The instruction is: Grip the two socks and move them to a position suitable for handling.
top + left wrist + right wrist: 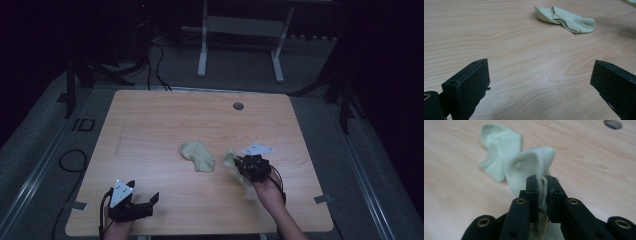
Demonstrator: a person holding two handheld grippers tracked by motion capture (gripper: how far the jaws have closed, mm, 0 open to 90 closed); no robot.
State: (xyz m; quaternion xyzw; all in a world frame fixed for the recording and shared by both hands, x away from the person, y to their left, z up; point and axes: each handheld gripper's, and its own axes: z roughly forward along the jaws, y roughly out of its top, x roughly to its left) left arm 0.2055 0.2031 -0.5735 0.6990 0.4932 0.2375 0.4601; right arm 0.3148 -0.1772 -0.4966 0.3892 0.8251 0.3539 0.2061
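Socks, two of them, pale green, are what you have on the wooden table (150, 125). Your right gripper (243, 163) sits right of the table's middle, with its jaws pinched tight on the gripped sock (531, 167); in the right gripper view the fabric is squeezed into a narrow ridge between the two black jaws, and the rest of it rises in a rounded fold above them. In the high view that sock bunches at the gripper's left side, with your right hand (270, 192) behind it. The loose sock (198, 156) lies flat and crumpled near the centre of the table, just left of the gripped one and apart from it. Your left gripper (145, 192) is at the near left edge, well away from both socks, held by your left hand (116, 227). Its jaws stand wide apart with nothing between them; in the left gripper view only bare wood lies in the gap. A small round hole (238, 106) marks the far side of the tabletop
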